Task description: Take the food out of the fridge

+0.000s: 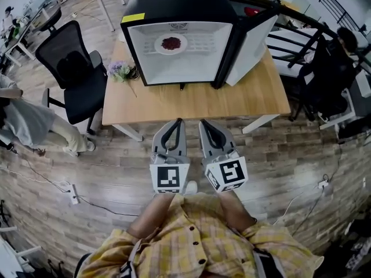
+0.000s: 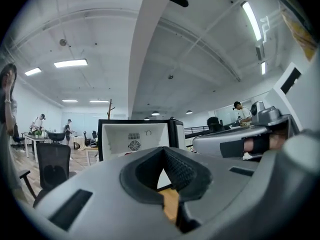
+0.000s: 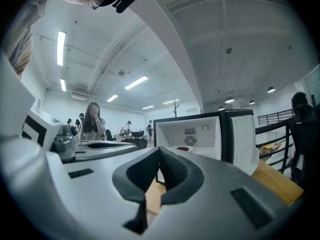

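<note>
Head view: food plate (image 1: 171,43) is straight ahead in the open fridge (image 1: 174,4), well past left tongs (image 1: 177,122) and right tongs (image 1: 203,123), both closed on nothing, left one lines up better

Person wore a yellow plaid button-up shirt (image 1: 194,236) with short sleeves. Both handheld tools were smooth grey plastic. The left gripper (image 1: 178,122) and right gripper (image 1: 203,123) each had black ribbed rubbery fingers (image 2: 177,171), plus a white cube with black square markers (image 1: 169,178) at the back.
</note>
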{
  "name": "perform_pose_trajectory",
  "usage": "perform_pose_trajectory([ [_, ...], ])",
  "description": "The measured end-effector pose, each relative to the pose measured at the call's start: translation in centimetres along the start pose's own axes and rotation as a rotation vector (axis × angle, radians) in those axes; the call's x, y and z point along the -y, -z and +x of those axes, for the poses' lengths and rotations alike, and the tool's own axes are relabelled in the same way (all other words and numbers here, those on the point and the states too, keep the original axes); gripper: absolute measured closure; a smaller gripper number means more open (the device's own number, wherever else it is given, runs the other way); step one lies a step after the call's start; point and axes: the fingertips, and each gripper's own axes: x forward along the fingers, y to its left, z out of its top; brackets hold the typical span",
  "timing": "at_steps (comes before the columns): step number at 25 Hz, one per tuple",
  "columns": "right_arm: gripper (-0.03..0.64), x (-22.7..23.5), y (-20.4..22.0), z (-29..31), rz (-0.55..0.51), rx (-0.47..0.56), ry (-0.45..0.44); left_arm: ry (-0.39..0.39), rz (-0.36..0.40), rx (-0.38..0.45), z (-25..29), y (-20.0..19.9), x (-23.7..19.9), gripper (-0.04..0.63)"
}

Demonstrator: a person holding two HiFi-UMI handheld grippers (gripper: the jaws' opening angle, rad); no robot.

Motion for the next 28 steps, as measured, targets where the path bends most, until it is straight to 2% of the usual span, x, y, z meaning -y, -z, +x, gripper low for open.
perform_pose_trajectory([
  [6,0.609,1.5,-0.6,4.6,-0.013,0.002,-0.003,0.002,-0.007,0.001,4.4,-0.1,-3.1,0.589],
  [13,0.609,3.5,-0.6,10.0,-0.015,0.002,-0.004,-0.011,-0.058,-0.011,10.0,0.7,-7.3,0.589],
  [18,0.609,5.0,-0.5,13.2,-0.003,-0.004,0.006,-0.041,-0.073,-0.004,13.5,1.4,-10.6,0.589],
  [23,0.609,6.2,-0.3,15.5,-0.006,-0.013,0.016,-0.039,-0.081,-0.031,17.1,2.3,-12.3,0.589],
  [26,0.609,6.9,-0.4,16.9,-0.002,-0.016,0.028,-0.02,-0.142,-0.058,19.4,3.4,-13.2,0.589],
  [28,0.609,7.6,-0.5,17.7,0.004,-0.013,0.035,-0.014,-0.246,-0.086,20.8,4.8,-14.0,0.588],
])
